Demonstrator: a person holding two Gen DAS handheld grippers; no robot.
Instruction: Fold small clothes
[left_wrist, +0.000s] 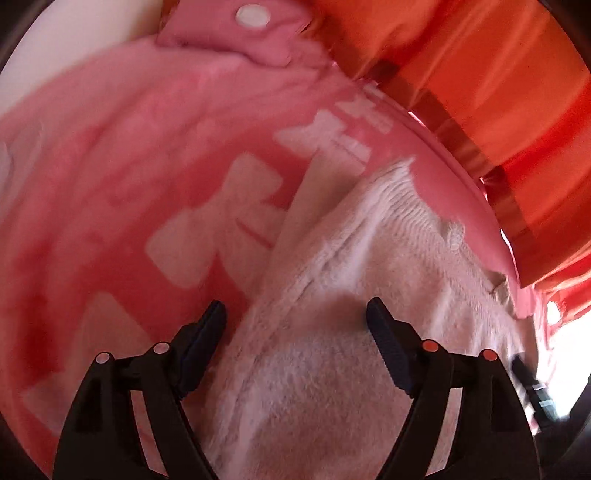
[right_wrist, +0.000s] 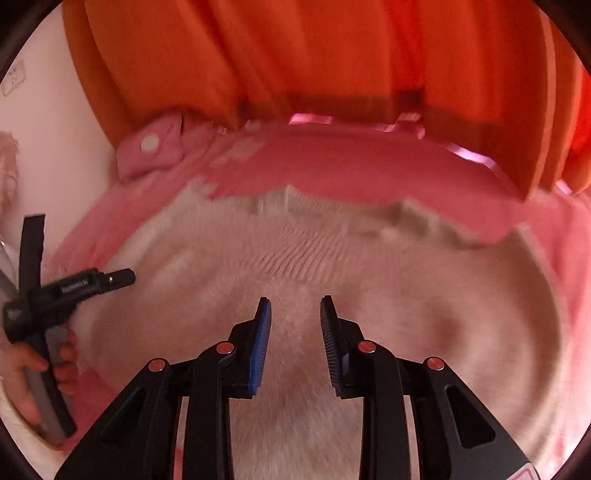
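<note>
Small white fuzzy garment (right_wrist: 295, 266) lay spread on a pink blanket (left_wrist: 110, 166) beside an orange curtain (right_wrist: 295, 74), seemingly still unfolded or only partly folded, so most folding looked left to do. The left tool (left_wrist: 295, 321) hung spread wide over the garment's edge, grasping nothing. The right tool (right_wrist: 295, 314) hovered above its middle, partly released, jaws apart and empty.

pink blanket (left_wrist: 110, 155) with white print: spread across frame | orange curtain (right_wrist: 295, 55): top | pink pillow (right_wrist: 149, 149): upper left
</note>
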